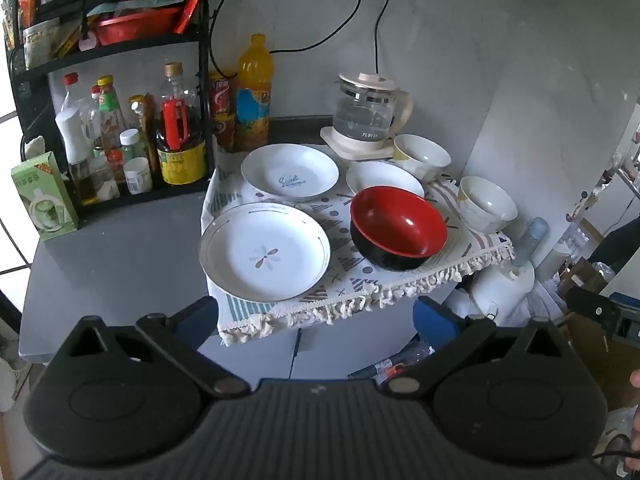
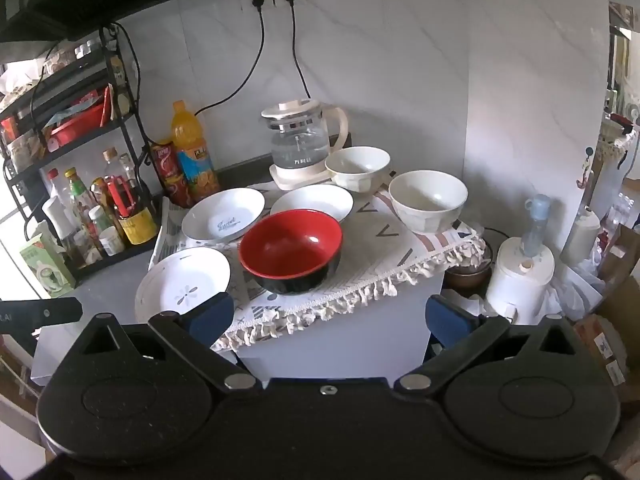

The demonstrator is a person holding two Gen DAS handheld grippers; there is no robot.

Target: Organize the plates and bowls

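1. Left wrist view cuts the person down to a sliver of hand [image 1: 635,380] at the right edge; the right gripper's body shows there only as a dark block.
2. Rack [image 1: 120,52] contents blur together: bottles, jars and a red tub, labels unreadable.
3. Flower plate [image 1: 265,251] is partly hidden in the right wrist view behind that gripper's blue left pad.
4. Plain plate [image 1: 384,178] is overlapped at its near rim by the red bowl [image 1: 398,228].
5. Left gripper [image 1: 316,316] has its jaws spread wide, nothing between them; it hangs off the near edge of the cloth [image 1: 400,280].
6. Right gripper [image 2: 328,316] likewise stands wide apart and empty, short of the cloth's fringe.
7. Cloth is woven, patterned with triangles and stripes, with a tasselled cream fringe drooping over the counter [image 1: 120,248] edge.
8. Three plates, white and glossy, shallow and round, lie on the cloth's left half; the script plate [image 1: 290,172] sits behind the flower plate.
9. Red bowl is glossy, red inside, black outside, and empty, at the cloth's middle front.
10. Two cream bowls, faceted outside, stand empty: near bowl [image 2: 428,200] at the right edge, far bowl [image 2: 358,167] touching the kettle's base.
11. Kettle [image 2: 300,144] is clear glass with a cream lid and handle, part full of water.
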